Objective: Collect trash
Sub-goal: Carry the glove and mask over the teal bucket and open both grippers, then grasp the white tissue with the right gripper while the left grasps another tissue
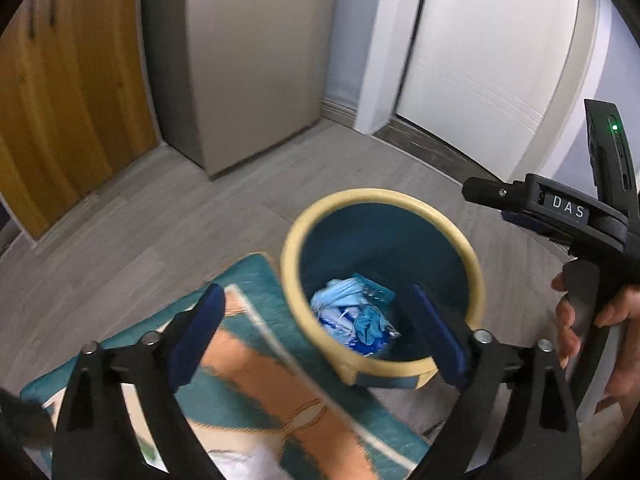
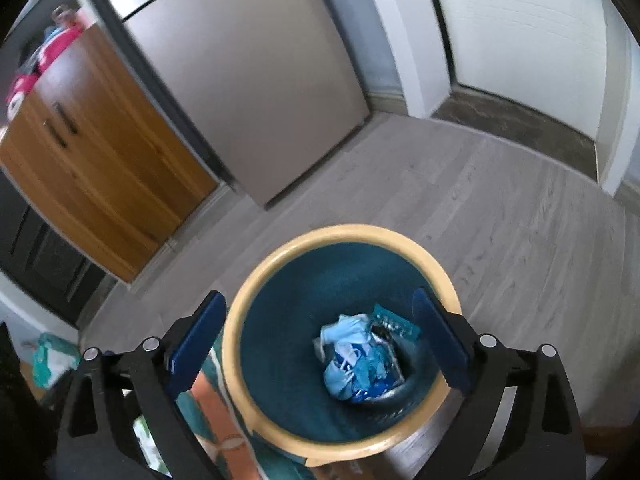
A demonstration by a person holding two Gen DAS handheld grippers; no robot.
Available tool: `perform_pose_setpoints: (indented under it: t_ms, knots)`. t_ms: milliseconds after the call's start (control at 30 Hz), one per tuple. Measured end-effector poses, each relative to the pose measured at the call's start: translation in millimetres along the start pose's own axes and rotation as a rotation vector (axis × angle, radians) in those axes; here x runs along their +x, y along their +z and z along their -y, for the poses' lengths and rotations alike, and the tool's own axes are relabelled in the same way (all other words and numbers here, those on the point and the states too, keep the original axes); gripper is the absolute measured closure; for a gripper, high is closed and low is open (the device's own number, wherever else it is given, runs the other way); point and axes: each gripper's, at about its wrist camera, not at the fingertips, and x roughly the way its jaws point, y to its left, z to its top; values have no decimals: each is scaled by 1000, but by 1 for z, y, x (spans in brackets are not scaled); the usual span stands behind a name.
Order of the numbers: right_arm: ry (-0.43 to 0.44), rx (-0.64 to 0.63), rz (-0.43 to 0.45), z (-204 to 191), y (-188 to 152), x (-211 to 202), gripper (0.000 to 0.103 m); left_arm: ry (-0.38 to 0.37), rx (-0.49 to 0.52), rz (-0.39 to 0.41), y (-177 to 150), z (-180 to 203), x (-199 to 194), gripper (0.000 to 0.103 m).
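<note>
A teal bin with a cream rim (image 1: 476,280) (image 2: 240,308) stands on the grey floor. Crumpled blue and white trash (image 1: 354,316) (image 2: 360,356) lies at its bottom. My left gripper (image 1: 320,328) is open and empty, held above the bin's near left side, over the rug edge. My right gripper (image 2: 316,340) is open and empty, directly above the bin mouth. The right gripper's body also shows in the left wrist view (image 1: 560,208), to the right of the bin, held by a hand.
A teal and orange patterned rug (image 1: 256,392) (image 2: 216,412) lies left of the bin. A white crumpled item (image 1: 244,464) sits on it at the bottom edge. A steel fridge (image 1: 256,60), a wooden cabinet (image 1: 68,112) and a white door (image 1: 488,52) stand behind.
</note>
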Motion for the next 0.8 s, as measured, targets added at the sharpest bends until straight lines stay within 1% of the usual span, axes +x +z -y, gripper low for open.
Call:
perform_pose_setpoints:
  t_ms: [100, 267, 333, 500, 600, 800]
  knots:
    - [-5, -54, 6, -14, -3, -5, 8, 26, -13, 19, -7, -14, -23, 10]
    - [11, -125, 7, -39, -14, -14, 7, 91, -34, 44, -21, -45, -64, 8]
    - [22, -145, 13, -50, -17, -20, 6, 131, -45, 59, -26, -58, -83, 7]
    - [15, -171, 18, -68, -26, -30, 6, 185, -98, 82, -42, -88, -118, 7]
    - [33, -154, 14, -77, -33, -38, 5, 218, -106, 93, -49, -98, -134, 6]
    - [59, -181, -13, -102, -51, -48, 5, 242, -105, 117, -63, -102, -160, 6]
